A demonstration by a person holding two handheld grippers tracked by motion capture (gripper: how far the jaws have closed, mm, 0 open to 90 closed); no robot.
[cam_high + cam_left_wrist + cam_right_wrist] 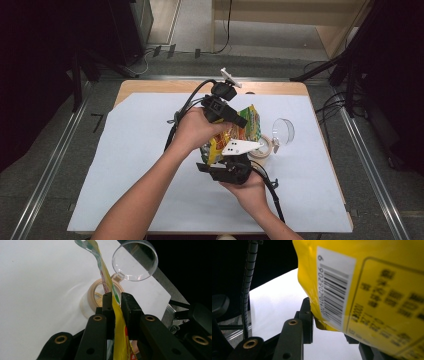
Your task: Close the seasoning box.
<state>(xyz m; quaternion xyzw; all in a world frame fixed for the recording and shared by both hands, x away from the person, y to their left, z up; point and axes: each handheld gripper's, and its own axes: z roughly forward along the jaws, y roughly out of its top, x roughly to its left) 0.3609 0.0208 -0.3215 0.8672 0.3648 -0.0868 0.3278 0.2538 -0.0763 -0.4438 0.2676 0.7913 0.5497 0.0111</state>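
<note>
- a yellow snack bag (235,134) is held up above the middle of the white sheet (135,165) that covers the table, between the two grippers.
- the left gripper (240,121) is seen at the far side of the bag, with a hand (192,131) wrapped around it.
- in the left gripper view, the bag's thin edge (117,322) is pinched tight between the two black jaws of the left gripper (117,305).
- the right gripper (220,167) is held at the near side of the bag, under it, by the other hand (250,192).
- in the right gripper view, the bag's bottom corner (322,322) is squeezed between the jaws, and a barcode (334,290) is seen on the yellow back.
- a roll of tape (264,148) is lying flat on the sheet, just right of the bag.
- a clear round lid (283,131) is resting beside the tape, a bit farther and to the right, touching it.
</note>
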